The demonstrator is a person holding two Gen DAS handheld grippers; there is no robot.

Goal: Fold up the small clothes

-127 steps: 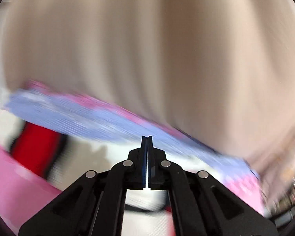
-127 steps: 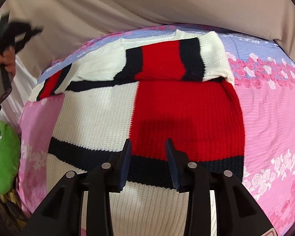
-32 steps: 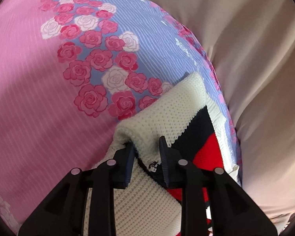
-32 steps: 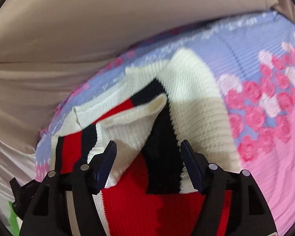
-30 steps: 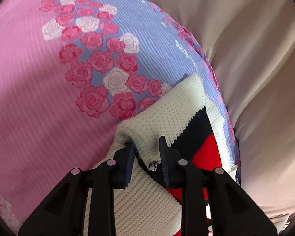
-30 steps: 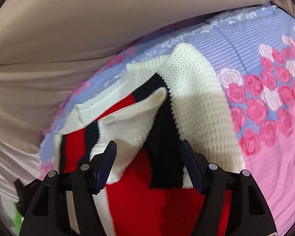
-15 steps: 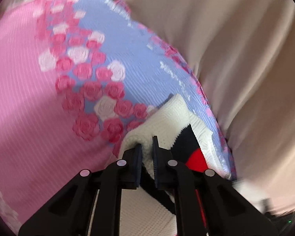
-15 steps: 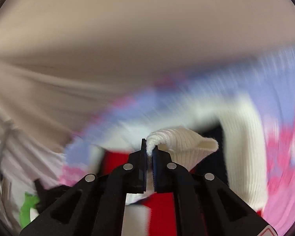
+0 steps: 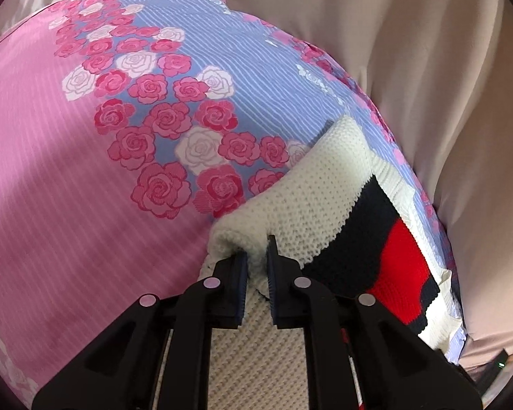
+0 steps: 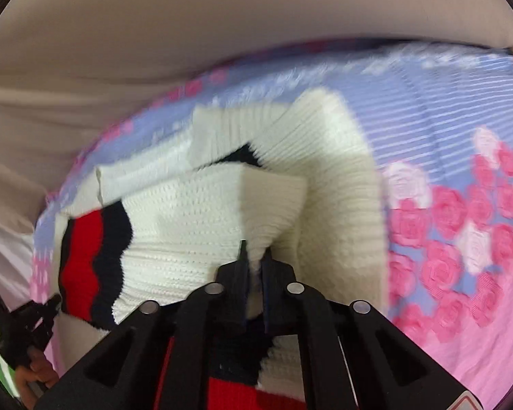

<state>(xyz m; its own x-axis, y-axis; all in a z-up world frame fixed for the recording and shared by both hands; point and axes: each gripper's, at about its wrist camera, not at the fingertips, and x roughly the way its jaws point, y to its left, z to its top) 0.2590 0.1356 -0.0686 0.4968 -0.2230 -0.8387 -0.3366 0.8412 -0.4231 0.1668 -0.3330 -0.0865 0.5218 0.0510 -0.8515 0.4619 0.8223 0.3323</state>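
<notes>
Left hand-held gripper: now clenching a cream fold of the chunky knitted sweater with cream, navy and red colour blocks, where a second ago the jaws were standing apart around that same edge. Right hand-held gripper: likewise closing down on a raised cream peak of knit, having been spread wide over the garment a second ago. Both grips now secured, so likely reading as the start of the next fold, with the pinched edges ready for lifting and carrying over.

Sweater lying on the pink-and-lilac bedspread printed with roses, partly folded, cream layers stacking over a navy-and-red band.

Beyond, beige draped fabric rising behind the bed.

Hard to make out: which part of the sweater each pinch is holding, sleeve or hem; number of layers caught between the jaws; lower body of the garment cut off below both views. Right view blurring with motion. Left gripper body just showing at that view's lower-left edge.
</notes>
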